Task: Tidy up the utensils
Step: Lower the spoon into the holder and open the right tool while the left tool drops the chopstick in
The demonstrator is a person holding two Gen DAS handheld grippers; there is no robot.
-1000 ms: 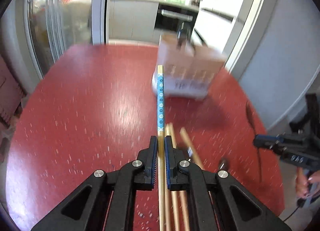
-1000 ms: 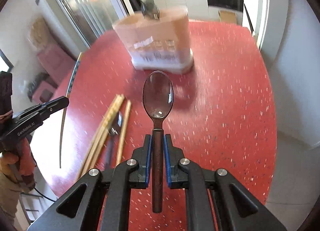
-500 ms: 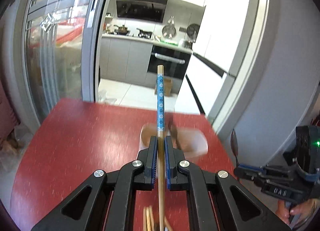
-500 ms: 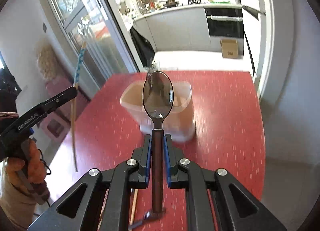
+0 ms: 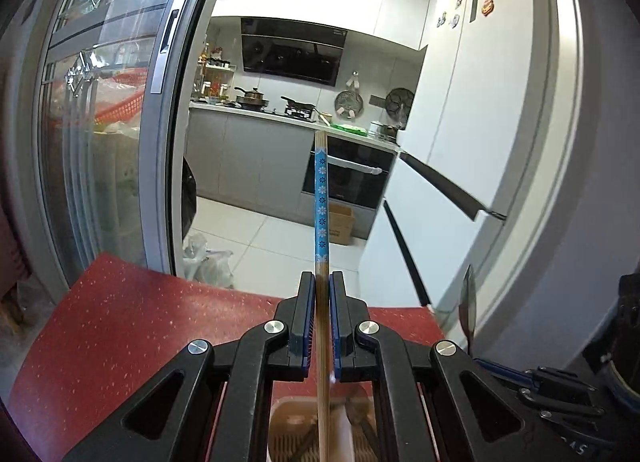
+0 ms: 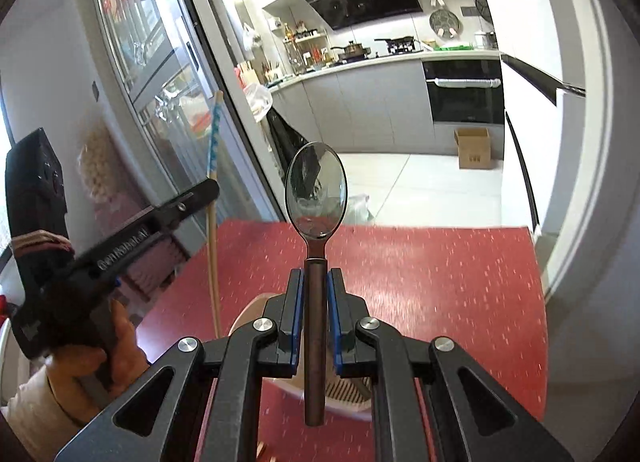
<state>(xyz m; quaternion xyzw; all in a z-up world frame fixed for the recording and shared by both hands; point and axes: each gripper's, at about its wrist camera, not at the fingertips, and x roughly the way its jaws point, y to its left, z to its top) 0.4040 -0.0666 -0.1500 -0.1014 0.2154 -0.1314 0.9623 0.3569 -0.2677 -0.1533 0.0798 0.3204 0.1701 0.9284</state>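
Observation:
My left gripper [image 5: 321, 286] is shut on a wooden chopstick [image 5: 321, 197] with a blue flowered band, which points up and forward. Right below the jaws sits the beige utensil holder [image 5: 288, 434], its slatted bottom and a dark utensil showing inside. My right gripper [image 6: 316, 282] is shut on the brown handle of a spoon [image 6: 316, 197], whose shiny bowl points forward. The same holder [image 6: 348, 394] lies under these fingers, mostly hidden. In the right wrist view the left gripper [image 6: 200, 191] with its chopstick [image 6: 212, 221] stands at the left, held by a gloved hand [image 6: 116, 346].
The red speckled table [image 6: 440, 282] ends at its far edge just ahead. Beyond lie a glass sliding door [image 5: 100, 141], a tiled kitchen floor with a cardboard box [image 6: 474, 147], an oven and a white fridge [image 5: 480, 121] on the right.
Both grippers have risen and tilted upward while moving forward. The holder, once ahead on the table, now lies beneath the fingers. The loose chopsticks on the table have dropped out of view.

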